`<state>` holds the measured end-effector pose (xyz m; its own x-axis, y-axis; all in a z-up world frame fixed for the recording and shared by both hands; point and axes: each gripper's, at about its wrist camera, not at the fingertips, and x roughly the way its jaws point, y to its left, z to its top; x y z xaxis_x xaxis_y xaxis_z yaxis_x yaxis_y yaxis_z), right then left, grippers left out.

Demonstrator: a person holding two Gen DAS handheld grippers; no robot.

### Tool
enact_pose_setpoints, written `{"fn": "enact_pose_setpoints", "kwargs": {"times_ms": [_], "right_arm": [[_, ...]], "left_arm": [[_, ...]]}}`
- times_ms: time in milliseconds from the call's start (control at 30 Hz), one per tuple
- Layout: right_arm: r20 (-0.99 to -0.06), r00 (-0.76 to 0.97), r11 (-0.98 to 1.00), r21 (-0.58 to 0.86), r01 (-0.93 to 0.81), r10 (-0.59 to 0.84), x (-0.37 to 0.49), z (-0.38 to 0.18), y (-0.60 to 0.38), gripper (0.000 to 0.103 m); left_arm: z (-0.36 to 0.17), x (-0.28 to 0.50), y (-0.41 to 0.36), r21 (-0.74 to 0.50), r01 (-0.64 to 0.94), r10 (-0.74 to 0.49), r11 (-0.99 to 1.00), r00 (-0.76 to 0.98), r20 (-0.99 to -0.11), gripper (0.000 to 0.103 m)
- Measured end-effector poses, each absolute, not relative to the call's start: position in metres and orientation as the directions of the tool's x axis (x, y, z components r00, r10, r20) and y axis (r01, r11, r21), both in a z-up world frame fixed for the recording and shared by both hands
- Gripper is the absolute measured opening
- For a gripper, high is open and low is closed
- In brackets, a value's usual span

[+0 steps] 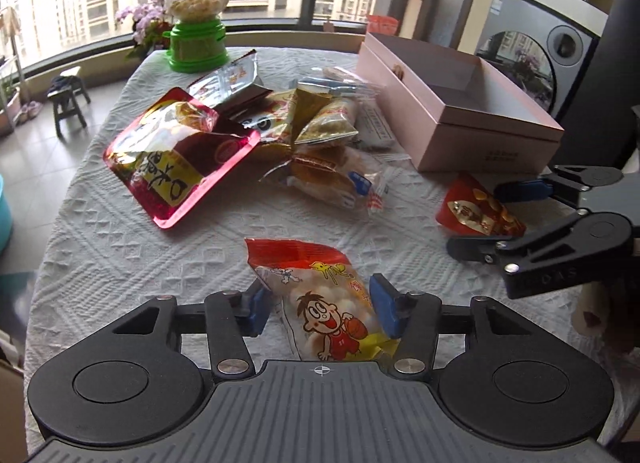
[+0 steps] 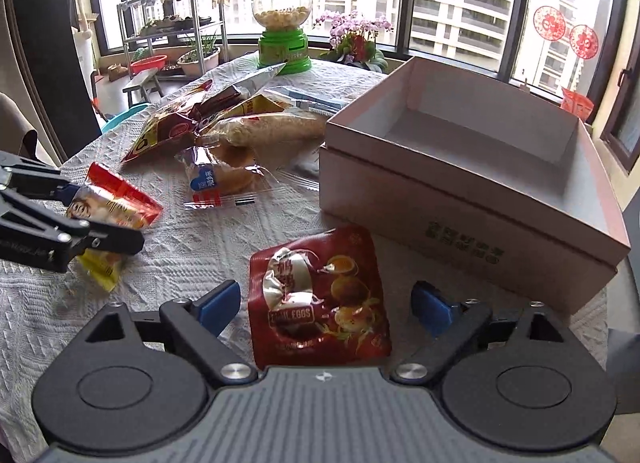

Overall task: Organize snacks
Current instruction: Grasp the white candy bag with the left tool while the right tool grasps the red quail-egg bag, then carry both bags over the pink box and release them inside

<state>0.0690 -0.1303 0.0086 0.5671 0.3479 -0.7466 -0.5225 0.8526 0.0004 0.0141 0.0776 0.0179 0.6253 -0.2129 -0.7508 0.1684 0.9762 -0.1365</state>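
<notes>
Pink box (image 2: 472,199) at right looks empty, the snack heap (image 1: 248,135) at centre unsorted; left gripper (image 1: 320,303) brackets the cartoon bag (image 1: 320,311), perhaps touching, while right gripper (image 2: 324,303) gapes around the egg pack (image 2: 320,299).

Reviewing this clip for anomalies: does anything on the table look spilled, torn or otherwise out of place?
Nothing spilled or visibly torn. The snack packets lie in a loose, overlapping heap beside the open pink box, which holds nothing yet; that fits sorting barely begun.
</notes>
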Motion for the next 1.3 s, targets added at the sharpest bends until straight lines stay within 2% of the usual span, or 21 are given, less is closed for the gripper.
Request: {"fn": "enact_pose_setpoints", "kwargs": {"times_ms": [67,167,267,367,467,533,667,733,900,1167,1300], "right_arm": [[-0.759,0.558,0.864,0.014,-0.503,0.337,0.074,0.006,-0.126,0.092],[-0.767,0.546,0.865,0.024,-0.501,0.337,0.069,0.01,-0.12,0.082],[-0.784,0.527,0.886,0.064,-0.459,0.329,0.058,0.015,-0.121,0.071],[-0.824,0.464,0.881,0.085,-0.465,0.325,0.036,0.023,-0.124,0.07],[-0.856,0.401,0.876,0.115,-0.469,0.327,0.015,0.029,-0.133,0.07],[-0.877,0.357,0.879,0.138,-0.456,0.323,0.007,0.029,-0.139,0.07],[-0.896,0.315,0.88,0.146,-0.452,0.311,-0.001,0.03,-0.145,0.07],[-0.907,0.291,0.878,0.149,-0.455,0.305,0.0,0.031,-0.144,0.07],[-0.932,0.205,0.846,0.158,-0.509,0.298,0.01,0.032,-0.135,0.07],[-0.943,0.097,0.786,0.207,-0.582,0.319,0.032,0.032,-0.14,0.07],[-0.955,0.017,0.752,0.221,-0.621,0.295,0.05,0.032,-0.132,0.07]], "left_arm": [[0.019,0.006,0.072,-0.134,0.193,-0.227,0.972,0.616,-0.754,0.055],[0.017,-0.011,0.065,-0.119,0.208,-0.225,0.971,0.617,-0.754,0.055],[0.021,-0.023,0.062,-0.161,0.199,-0.248,0.967,0.583,-0.774,0.054],[0.024,-0.026,0.06,-0.2,0.195,-0.274,0.96,0.508,-0.817,0.054],[0.027,-0.025,0.053,-0.181,0.212,-0.258,0.96,0.434,-0.863,0.051],[0.028,-0.023,0.051,-0.202,0.219,-0.276,0.955,0.398,-0.875,0.046],[0.027,-0.021,0.05,-0.216,0.222,-0.287,0.951,0.37,-0.884,0.041],[0.026,-0.018,0.052,-0.249,0.229,-0.317,0.941,0.339,-0.885,0.032],[0.024,0.001,0.052,-0.283,0.257,-0.353,0.924,0.292,-0.889,0.023],[0.027,0.04,0.032,-0.219,0.314,-0.299,0.924,0.233,-0.926,0.021],[0.028,0.059,0.03,-0.228,0.322,-0.288,0.919,0.152,-0.945,0.021]]}}
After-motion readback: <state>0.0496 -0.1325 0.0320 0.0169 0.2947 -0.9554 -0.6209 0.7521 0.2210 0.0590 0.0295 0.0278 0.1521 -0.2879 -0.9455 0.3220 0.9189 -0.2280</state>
